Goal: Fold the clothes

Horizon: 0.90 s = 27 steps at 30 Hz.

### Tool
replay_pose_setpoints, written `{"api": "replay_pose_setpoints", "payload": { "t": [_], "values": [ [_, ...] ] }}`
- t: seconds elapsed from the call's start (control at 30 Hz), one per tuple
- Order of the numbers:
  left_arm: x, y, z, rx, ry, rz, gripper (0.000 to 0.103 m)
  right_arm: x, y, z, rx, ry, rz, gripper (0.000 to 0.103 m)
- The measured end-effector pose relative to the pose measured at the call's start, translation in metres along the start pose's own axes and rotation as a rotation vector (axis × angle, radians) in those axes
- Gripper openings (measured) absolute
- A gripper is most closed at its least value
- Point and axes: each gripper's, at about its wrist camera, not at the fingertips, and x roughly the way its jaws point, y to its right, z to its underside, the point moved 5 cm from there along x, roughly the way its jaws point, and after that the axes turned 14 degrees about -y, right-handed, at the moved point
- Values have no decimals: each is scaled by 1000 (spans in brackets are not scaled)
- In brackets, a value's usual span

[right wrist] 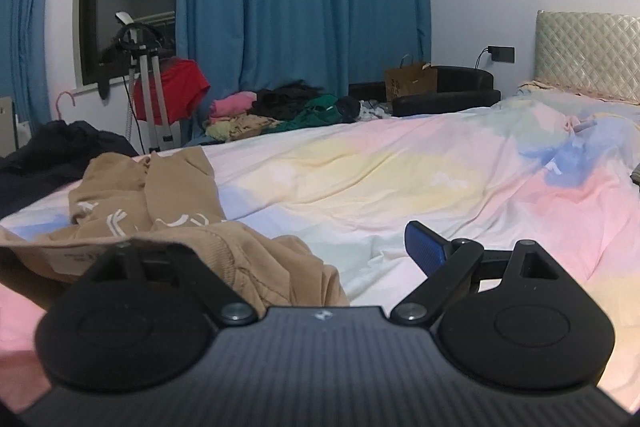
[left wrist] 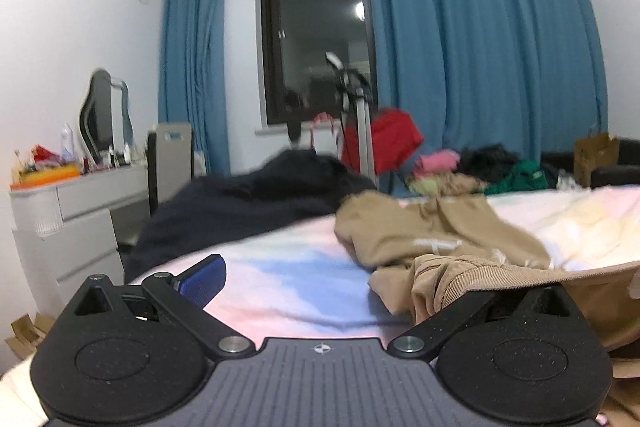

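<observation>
A wide bed point(right wrist: 400, 163) under a pastel sheet of pink, yellow and blue fills both views, its open middle left bare, likely as the surface for folding; behind it blue curtains point(left wrist: 480, 47) frame a dark window point(left wrist: 316, 27), and along the far edge a heap of waiting clothes point(right wrist: 280, 111) in pink, black and green lies well apart from the work, seemingly kept out of the way until its turn; a dark navy garment point(left wrist: 240, 211) is bunched at the bed's left end; the task's piece, tan corduroy trousers point(left wrist: 432, 235) with white lettering, lies crumpled on the near part of the sheet, one end stretched away toward the far edge and the other drawn up to the tools; the left gripper point(left wrist: 320, 291) has its jaws wide apart, its blue pad point(left wrist: 204, 283) standing free over the sheet while the tan cloth drapes over and hides the opposite finger, so the fabric sits at one side of the gap and is not clamped; the right gripper point(right wrist: 280, 259) stands equally wide, its blue pad point(right wrist: 424, 247) clear above bare sheet, and the trousers' edge lies across its other finger, probably so both tools can take the same hem from either side before spreading it flat
</observation>
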Motion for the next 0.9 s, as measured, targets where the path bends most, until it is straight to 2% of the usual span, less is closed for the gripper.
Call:
{"api": "replay_pose_setpoints", "payload": {
  "t": [0.2,0.33,0.43,0.5,0.67,0.83,0.9],
  "values": [
    [-58,-23,-27,-39,93,-4,103,-32,6,-16,53,83,-80,89],
    [-105,-39,-73,-42,194,4,103,-68,8,-58,74,159,-150,89],
    [-143,-50,-127,-14,280,-34,103,-98,5,-102,89,201,-215,89],
    [-166,-60,-167,-23,323,-33,103,-121,0,-135,87,232,-254,89],
    [-215,-87,-272,-61,340,54,103,-190,-13,-221,20,328,-264,89],
    [-269,-111,-351,-42,369,46,103,-262,-20,-287,-47,395,-270,89],
    [-286,-122,-379,-54,353,67,103,-288,-22,-308,-72,421,-274,89]
  ]
}}
